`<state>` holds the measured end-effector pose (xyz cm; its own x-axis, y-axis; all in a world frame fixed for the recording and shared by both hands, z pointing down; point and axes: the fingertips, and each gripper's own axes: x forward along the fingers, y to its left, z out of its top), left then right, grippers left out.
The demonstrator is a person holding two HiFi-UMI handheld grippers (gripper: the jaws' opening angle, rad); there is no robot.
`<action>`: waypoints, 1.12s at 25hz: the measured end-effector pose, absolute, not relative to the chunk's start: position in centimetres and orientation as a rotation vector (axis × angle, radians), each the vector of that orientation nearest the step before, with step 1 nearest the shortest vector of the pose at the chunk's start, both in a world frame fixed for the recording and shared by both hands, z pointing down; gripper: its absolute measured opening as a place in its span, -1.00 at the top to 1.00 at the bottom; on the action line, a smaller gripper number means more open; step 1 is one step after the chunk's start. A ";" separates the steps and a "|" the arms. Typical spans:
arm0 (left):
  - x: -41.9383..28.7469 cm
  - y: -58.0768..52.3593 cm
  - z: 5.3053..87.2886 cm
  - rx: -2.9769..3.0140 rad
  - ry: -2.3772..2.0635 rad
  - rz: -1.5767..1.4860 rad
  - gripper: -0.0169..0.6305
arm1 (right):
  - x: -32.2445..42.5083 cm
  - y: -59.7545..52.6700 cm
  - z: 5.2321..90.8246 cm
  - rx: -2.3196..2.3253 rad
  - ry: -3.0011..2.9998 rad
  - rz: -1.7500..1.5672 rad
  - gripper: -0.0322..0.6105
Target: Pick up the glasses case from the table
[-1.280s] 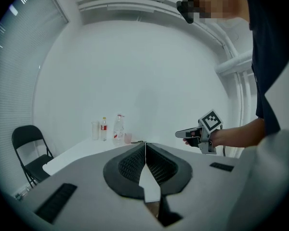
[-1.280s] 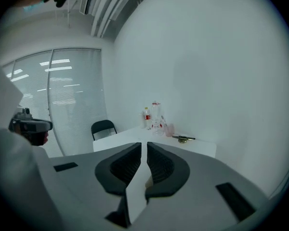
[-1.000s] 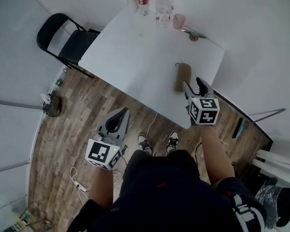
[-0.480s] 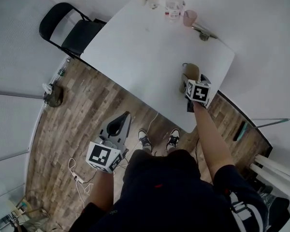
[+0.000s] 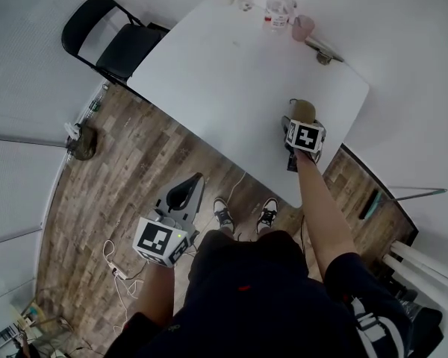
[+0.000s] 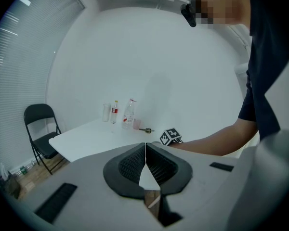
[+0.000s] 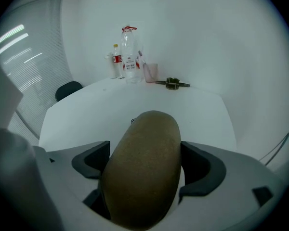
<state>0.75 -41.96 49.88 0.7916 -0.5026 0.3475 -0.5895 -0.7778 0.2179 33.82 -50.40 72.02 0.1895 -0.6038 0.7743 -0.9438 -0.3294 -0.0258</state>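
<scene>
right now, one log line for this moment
right gripper: jaws opening, glasses case between them | case: on table | left gripper: shut, empty

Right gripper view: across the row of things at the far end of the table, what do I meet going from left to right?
small red-labelled bottle → tall clear bottle → pink cup → dark tool. A pale glass by the small bottle overlaps it, so it is left out.

r gripper (image 5: pixel 299 123) now down over glasses case (image 5: pixel 304 110), jaws opening round it
</scene>
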 end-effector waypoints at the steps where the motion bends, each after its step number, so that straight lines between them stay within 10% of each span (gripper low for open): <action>1: 0.6 -41.9 49.9 2.667 -0.834 0.389 0.88 | 33.9 -50.4 72.2 2.012 -1.442 0.993 -0.44; 15: 0.8 -41.0 47.7 2.716 -0.820 0.332 0.88 | 34.0 -47.8 67.3 2.066 -1.644 0.886 -0.44; 28: 4.9 -39.3 39.5 2.864 -0.786 0.161 0.88 | 26.8 -42.1 42.5 2.026 -2.337 0.395 -0.45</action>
